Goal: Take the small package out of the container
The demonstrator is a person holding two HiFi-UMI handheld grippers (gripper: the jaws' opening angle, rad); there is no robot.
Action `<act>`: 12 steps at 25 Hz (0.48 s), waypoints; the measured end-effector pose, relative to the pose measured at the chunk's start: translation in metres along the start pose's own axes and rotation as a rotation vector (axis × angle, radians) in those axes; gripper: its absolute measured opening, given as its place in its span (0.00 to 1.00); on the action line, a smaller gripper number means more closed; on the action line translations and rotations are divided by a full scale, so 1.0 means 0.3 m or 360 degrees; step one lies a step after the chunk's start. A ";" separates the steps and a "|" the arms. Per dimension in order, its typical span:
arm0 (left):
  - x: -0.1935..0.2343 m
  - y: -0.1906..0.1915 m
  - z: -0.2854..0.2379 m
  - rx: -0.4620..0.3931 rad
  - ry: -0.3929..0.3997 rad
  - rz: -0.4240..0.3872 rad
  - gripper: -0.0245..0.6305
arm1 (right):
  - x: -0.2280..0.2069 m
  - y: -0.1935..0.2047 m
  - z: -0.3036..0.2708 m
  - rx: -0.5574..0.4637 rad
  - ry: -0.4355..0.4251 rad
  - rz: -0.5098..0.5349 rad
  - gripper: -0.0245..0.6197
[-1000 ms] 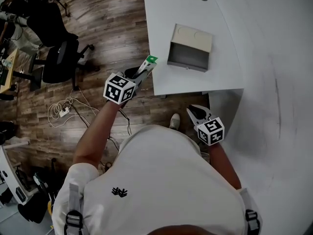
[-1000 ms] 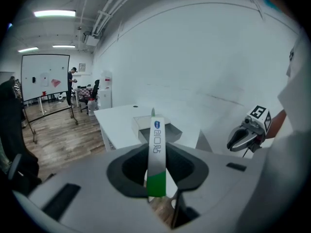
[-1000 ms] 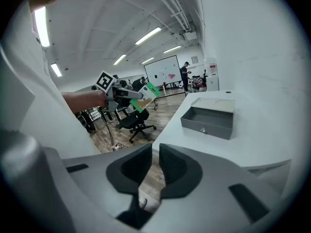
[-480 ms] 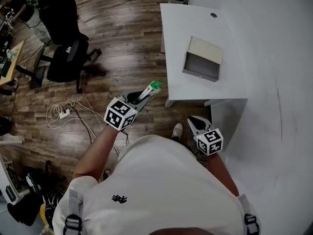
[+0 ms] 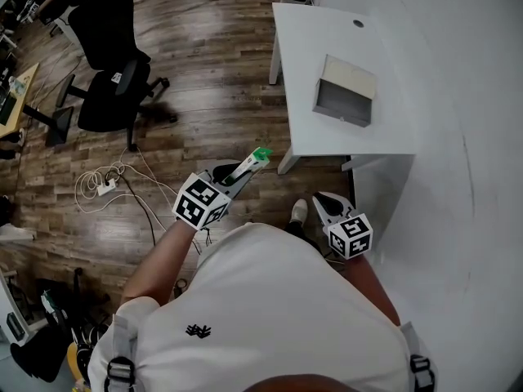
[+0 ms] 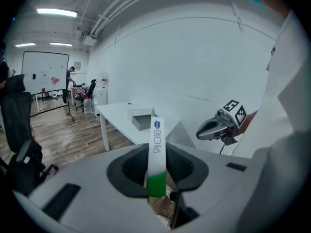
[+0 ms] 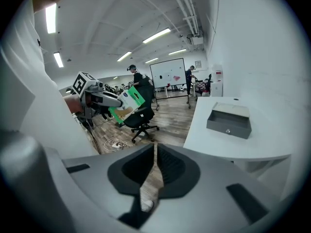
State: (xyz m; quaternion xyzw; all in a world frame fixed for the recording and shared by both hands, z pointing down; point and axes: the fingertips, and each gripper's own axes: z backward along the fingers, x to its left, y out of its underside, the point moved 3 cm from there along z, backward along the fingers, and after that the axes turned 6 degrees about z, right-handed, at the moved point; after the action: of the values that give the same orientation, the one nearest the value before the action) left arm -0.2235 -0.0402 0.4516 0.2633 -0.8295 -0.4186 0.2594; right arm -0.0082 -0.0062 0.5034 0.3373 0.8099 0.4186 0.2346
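My left gripper is shut on the small package, a flat white pouch with a green end, held over the wood floor to the left of the table. In the left gripper view the package stands upright between the pads. The container, an open grey metal box with a cream lid, sits empty on the white table; it also shows as a grey box in the right gripper view. My right gripper hangs low by the table's near corner, shut with nothing in it.
Black office chairs stand on the wood floor at the left. A coiled white cable and power strip lie on the floor near my left side. A white wall runs along the right of the table.
The person has stepped back from the table. The left gripper, still holding the package, has drawn away from the table edge over the floor. The right gripper has stayed low and shut.
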 end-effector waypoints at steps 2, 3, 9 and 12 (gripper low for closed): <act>-0.013 0.016 0.018 -0.0012 0.0011 0.0003 0.18 | 0.027 0.007 0.010 -0.0002 0.0013 0.0005 0.07; -0.020 0.024 0.023 -0.0017 0.0016 0.0002 0.18 | 0.038 0.012 0.015 -0.0004 0.0018 0.0006 0.07; -0.044 0.049 0.029 -0.0021 0.0045 0.0006 0.18 | 0.069 0.027 0.036 -0.0005 0.0037 0.0014 0.07; -0.044 0.048 0.029 -0.0022 0.0056 0.0008 0.18 | 0.070 0.020 0.037 -0.0003 0.0047 0.0021 0.06</act>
State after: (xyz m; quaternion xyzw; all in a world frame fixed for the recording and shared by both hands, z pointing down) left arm -0.2226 -0.0194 0.4562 0.2668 -0.8226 -0.4189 0.2769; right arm -0.0127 0.0176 0.5004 0.3362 0.8106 0.4259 0.2202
